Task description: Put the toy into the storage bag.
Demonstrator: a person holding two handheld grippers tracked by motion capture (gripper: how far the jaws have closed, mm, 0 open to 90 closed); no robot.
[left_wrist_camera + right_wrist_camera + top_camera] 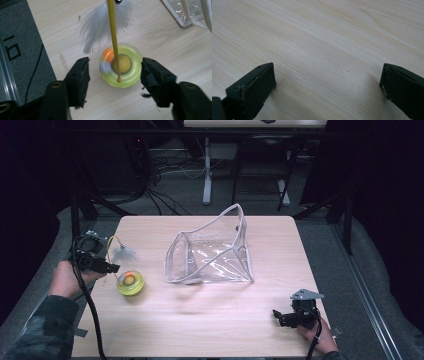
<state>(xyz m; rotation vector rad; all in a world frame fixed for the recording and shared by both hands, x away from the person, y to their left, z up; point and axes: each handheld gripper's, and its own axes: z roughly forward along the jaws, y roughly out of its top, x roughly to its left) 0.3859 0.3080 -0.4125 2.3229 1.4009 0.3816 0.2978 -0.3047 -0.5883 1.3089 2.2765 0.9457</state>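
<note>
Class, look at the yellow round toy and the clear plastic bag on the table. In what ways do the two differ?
The yellow round toy is small, low and tinted yellow-green with an orange ball inside; the clear plastic bag is much larger, colourless and looks empty. A thin yellow wand with a white feather rises from the toy; the bag stands open with a pale trimmed rim. Both rest on the wooden table, and both are see-through.

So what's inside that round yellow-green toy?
Through the clear top of the round toy you can see an orange-and-white ball in its ring track and a yellow hub. The thin yellow wand crosses over it, hiding a strip beneath.
</note>
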